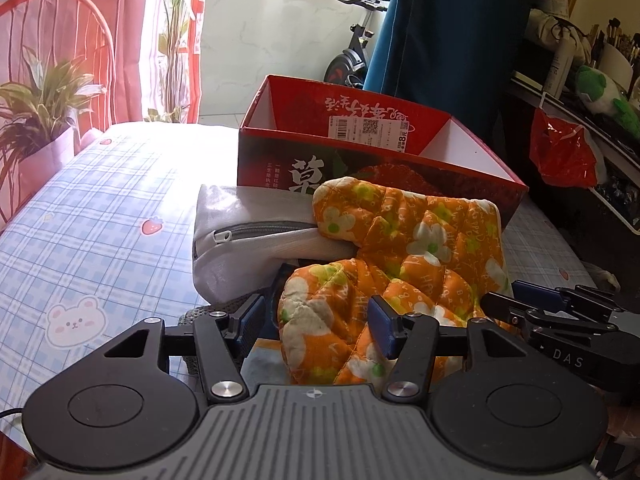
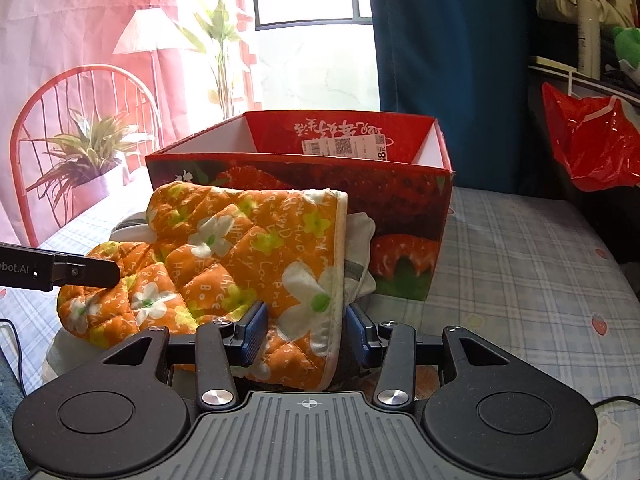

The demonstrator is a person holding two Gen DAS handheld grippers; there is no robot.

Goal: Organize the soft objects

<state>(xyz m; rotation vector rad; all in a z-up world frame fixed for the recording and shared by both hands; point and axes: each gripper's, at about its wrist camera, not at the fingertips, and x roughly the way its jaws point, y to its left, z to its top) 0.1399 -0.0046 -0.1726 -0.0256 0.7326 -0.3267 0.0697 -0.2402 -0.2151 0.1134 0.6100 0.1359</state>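
An orange quilted oven mitt (image 1: 404, 248) with white flowers lies on top of a white mesh zip bag (image 1: 240, 236), in front of the open red strawberry box (image 1: 280, 160). My left gripper (image 1: 318, 322) is open around the mitt's thumb end; its left pad (image 1: 252, 318) stands clear of the cloth. My right gripper (image 2: 306, 334) is open around the mitt's (image 2: 240, 248) white-edged cuff, with a thin gap at its right pad (image 2: 358, 336). Each gripper shows in the other's view, the right gripper (image 1: 520, 312) and the left gripper (image 2: 80, 270). The box (image 2: 300, 184) holds nothing I can see.
The blue checked tablecloth (image 1: 100, 216) covers the table. A potted plant (image 1: 36, 120) and a red chair (image 2: 60, 120) stand at the far left. On the right, a red plastic bag (image 2: 592, 148) hangs off a cluttered shelf beside a blue curtain (image 2: 448, 60).
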